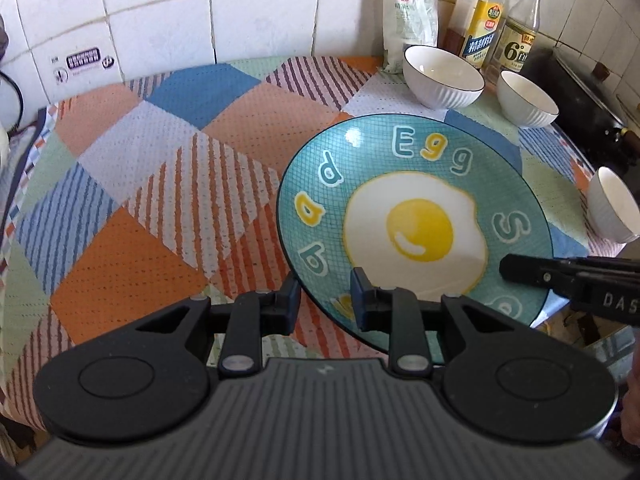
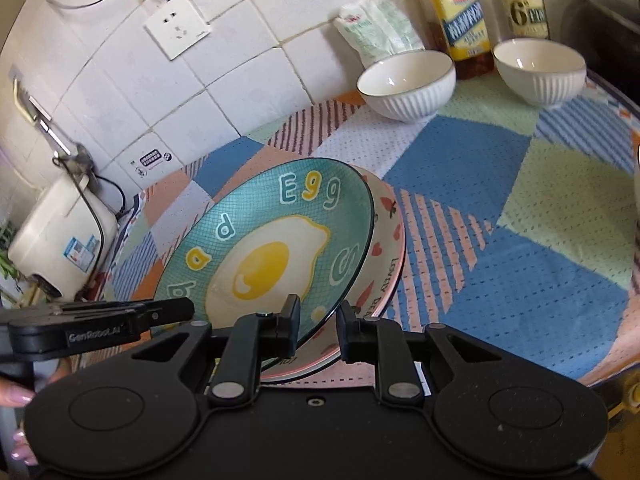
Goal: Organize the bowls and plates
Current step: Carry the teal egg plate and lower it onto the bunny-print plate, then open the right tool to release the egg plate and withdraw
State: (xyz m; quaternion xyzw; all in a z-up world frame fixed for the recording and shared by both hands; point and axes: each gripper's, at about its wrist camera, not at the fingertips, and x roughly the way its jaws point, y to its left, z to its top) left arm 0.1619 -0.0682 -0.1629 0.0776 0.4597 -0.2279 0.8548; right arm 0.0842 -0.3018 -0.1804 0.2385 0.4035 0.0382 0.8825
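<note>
A teal plate with a fried-egg picture lies tilted over a pink-rimmed strawberry plate; it also shows in the right wrist view. My left gripper straddles the teal plate's near-left rim, one finger on each side. My right gripper straddles the near edges of both plates. The right gripper enters the left wrist view at the plate's right. Three white ribbed bowls stand behind and right: one, a second, a third.
Oil and vinegar bottles and a white bag stand against the tiled wall. A dark stove is at the far right. A white appliance sits at the left. A patchwork cloth covers the table.
</note>
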